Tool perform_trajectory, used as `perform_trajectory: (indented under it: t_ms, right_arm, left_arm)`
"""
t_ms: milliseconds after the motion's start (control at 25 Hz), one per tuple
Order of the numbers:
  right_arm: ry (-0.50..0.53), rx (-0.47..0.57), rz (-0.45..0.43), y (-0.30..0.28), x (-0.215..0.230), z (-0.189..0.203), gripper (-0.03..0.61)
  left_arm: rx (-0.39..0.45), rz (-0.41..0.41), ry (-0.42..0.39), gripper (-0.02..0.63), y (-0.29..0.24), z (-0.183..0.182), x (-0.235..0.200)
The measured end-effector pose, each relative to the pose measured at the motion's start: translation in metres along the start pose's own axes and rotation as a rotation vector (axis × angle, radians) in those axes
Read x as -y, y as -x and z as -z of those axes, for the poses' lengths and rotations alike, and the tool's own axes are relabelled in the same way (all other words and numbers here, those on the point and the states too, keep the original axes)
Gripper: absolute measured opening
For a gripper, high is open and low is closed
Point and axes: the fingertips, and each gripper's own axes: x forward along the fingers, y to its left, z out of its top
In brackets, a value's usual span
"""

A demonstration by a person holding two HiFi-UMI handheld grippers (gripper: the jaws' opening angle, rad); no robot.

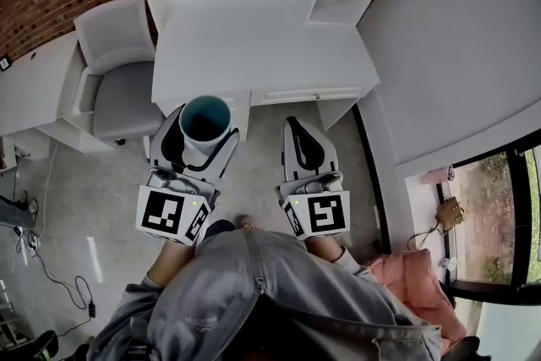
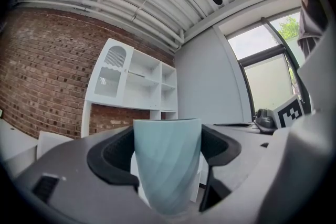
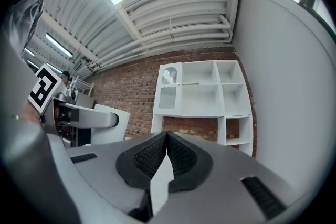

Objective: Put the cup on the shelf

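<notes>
Left gripper (image 1: 203,138) is clamping the pale blue cup (image 1: 205,117) between its pads. The cup is standing upright, mouth up, long axis vertical. Right gripper (image 1: 297,131) is hanging alongside with its jaws pressed together, nothing between them. The white shelf unit (image 2: 134,81) is standing ahead of and above the cup, over the white desk (image 1: 254,38) and well apart from it. Judgement: the left side is doing the carrying, so the coming move calls for reaching forward and upward with the cup level.

Upright pale-blue cup (image 2: 167,165) gripped between the jaws, apart from white shelf (image 2: 134,81).
</notes>
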Motion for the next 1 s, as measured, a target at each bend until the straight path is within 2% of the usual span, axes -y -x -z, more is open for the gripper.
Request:
perform_trajectory:
  t_ms: [360,640,1000]
  right_arm:
    - [0.0,-0.021,-0.005,-0.013,0.011,0.008,0.026]
    - [0.013,-0.015,-0.002,-0.029,0.014,0.013,0.026]
    - [0.045,0.009,0.009,-0.09,0.031,0.019,0.026]
  left_arm:
    - [-0.017,-0.003,0.014,0.377,-0.021,0.006,-0.01]
    - [0.0,-0.002,0.008,0.377,-0.038,0.008,-0.03]
    - [0.012,0.03,0.015,0.377,-0.09,0.016,-0.07]
